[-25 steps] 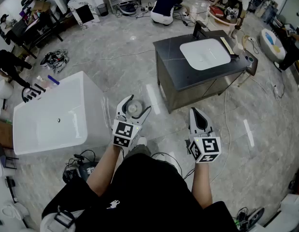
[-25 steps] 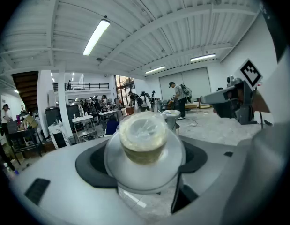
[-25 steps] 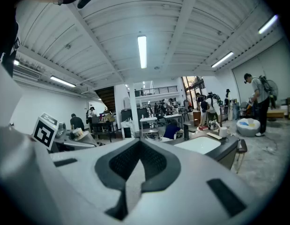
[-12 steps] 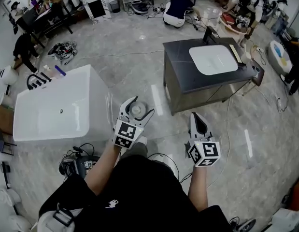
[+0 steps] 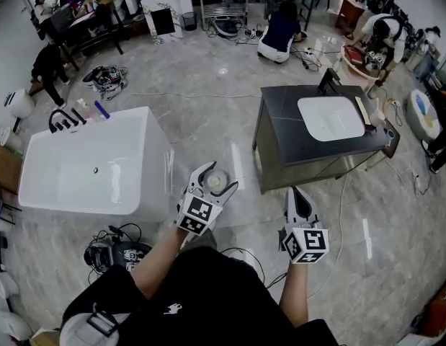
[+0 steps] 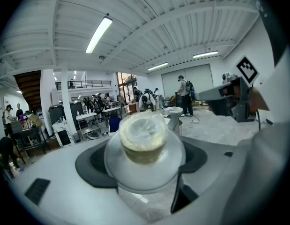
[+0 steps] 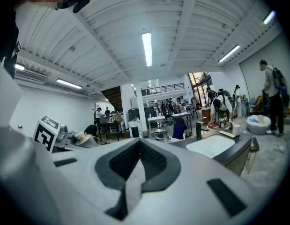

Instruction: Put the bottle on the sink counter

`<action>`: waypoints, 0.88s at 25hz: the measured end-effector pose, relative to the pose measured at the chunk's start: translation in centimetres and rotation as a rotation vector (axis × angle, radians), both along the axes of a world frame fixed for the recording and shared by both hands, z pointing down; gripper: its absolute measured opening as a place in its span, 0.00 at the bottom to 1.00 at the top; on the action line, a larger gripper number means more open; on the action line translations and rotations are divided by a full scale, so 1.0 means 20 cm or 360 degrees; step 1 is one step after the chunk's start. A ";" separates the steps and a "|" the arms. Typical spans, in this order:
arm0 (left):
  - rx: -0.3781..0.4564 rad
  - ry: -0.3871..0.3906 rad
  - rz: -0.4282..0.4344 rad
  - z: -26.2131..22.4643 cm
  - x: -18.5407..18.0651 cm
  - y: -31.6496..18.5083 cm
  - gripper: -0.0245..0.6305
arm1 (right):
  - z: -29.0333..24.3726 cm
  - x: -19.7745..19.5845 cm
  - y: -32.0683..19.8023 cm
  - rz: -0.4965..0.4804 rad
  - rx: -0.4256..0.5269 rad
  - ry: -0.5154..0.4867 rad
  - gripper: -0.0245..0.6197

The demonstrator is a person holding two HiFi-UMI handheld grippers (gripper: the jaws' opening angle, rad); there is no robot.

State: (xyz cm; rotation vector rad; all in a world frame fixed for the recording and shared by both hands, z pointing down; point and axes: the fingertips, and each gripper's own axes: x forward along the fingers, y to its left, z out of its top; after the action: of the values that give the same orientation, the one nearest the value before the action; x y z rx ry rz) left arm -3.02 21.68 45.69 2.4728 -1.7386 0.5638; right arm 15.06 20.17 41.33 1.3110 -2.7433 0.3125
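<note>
Head view: no readable brand or text anywhere. The only print is the black-and-white square marker patterns on the left cube (image 5: 197,215) and right cube (image 5: 305,242), plus a small white logo on the person's black top (image 5: 170,308), too small to read. Left gripper (image 5: 216,178) has its jaws spread wide and clamped on a clear plastic bottle with a pale translucent cap (image 5: 218,182), carried upright over the grey marble floor (image 5: 208,114), between the white freestanding bathtub (image 5: 154,168) and the dark-topped sink counter (image 5: 280,117), well apart from the counter. Left gripper view confirms it: the bottle (image 6: 142,135) sits cap-up between the dark pads (image 6: 95,161) and both sides are in contact; no label is visible on the bottle. Right gripper (image 5: 297,193) has its jaws closed together and holds nothing; the right gripper view shows the two pads meeting (image 7: 135,168) with nothing between them, and the counter's white oval basin (image 7: 212,144) ahead to the right.
</note>
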 end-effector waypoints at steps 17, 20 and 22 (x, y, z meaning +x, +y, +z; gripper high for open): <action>0.0057 0.0050 0.0267 -0.07 -0.31 -0.48 0.55 | -0.14 -0.38 -0.37 0.0190 0.0077 0.0092 0.04; 0.0046 0.0066 0.0318 -0.06 -0.36 -0.55 0.55 | -0.13 -0.42 -0.42 0.0248 0.0069 0.0117 0.04; 0.0037 0.0073 0.0352 -0.04 -0.39 -0.60 0.55 | -0.12 -0.45 -0.45 0.0287 0.0058 0.0131 0.04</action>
State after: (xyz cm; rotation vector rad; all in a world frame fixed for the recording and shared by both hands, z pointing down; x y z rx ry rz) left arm -10.90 9.68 44.84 2.6908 -1.4741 0.5002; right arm 6.04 11.11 39.03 1.5481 -2.5806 0.2159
